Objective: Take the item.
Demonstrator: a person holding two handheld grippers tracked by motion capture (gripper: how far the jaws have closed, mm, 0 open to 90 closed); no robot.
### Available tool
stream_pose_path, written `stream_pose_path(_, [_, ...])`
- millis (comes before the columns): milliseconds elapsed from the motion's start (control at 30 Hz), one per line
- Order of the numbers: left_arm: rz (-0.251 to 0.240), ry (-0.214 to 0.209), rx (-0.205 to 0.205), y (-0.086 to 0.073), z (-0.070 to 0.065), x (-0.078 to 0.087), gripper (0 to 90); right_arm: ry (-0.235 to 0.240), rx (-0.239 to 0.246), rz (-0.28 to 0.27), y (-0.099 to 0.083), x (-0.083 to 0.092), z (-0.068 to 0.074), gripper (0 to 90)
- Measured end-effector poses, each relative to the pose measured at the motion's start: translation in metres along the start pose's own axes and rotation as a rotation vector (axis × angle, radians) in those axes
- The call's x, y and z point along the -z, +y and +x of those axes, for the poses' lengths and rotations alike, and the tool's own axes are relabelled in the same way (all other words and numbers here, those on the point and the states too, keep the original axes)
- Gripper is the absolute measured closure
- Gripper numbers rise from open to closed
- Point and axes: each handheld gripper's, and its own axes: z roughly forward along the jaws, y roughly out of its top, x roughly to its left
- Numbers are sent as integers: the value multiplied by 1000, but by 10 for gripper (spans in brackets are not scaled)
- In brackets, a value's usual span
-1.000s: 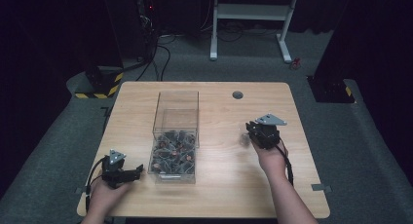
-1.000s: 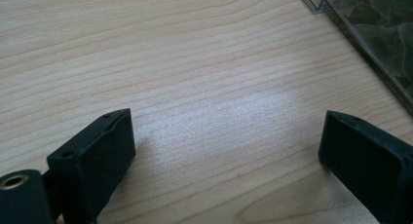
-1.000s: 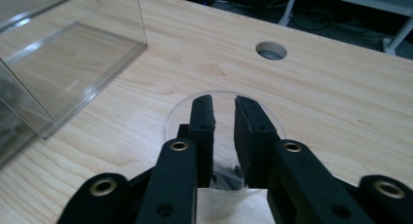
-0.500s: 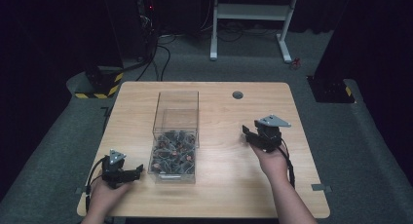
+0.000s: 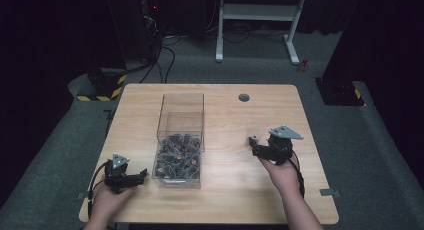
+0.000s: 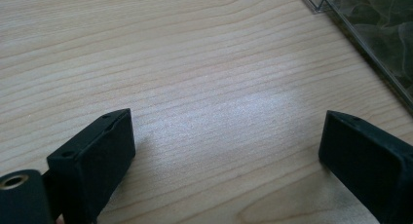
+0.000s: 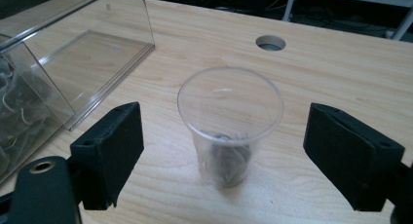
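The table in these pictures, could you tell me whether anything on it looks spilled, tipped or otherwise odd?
Nothing stands out. The clear cup stands upright with dark bits at its bottom, the clear box sits square holding its dark parts, and nothing lies loose on the table.

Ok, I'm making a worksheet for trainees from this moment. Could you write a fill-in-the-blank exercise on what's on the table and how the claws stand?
1. The small clear cup stands ____ between the right claw's jaws.
2. The jaws of the left claw are ____, with bare table between them.
3. The clear box of dark parts sits between the two ____.
4. Both claws are ____.

Missing words: upright; apart; claws; open
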Motion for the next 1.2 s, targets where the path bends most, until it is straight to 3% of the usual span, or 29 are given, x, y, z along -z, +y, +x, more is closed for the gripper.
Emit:
stream_pose_path(633, [-3, 0, 4, 0, 0, 0, 65, -44, 0, 84, -57, 9, -7, 143])
stream_pose_path(1000, [-2, 0, 3, 0, 0, 0, 64, -36, -6, 199, -100, 9, -9, 145])
stream_pose_path(1033, [-3, 0, 4, 0, 0, 0, 64, -34, -9, 225, -101, 9, -8, 140])
stream_pose_path(1133, [-3, 0, 4, 0, 0, 0, 64, -51, 9, 210, -104, 15, -6, 145])
stream_pose_path(1200, [-3, 0, 4, 0, 0, 0, 64, -52, 0, 254, -105, 14, -5, 141])
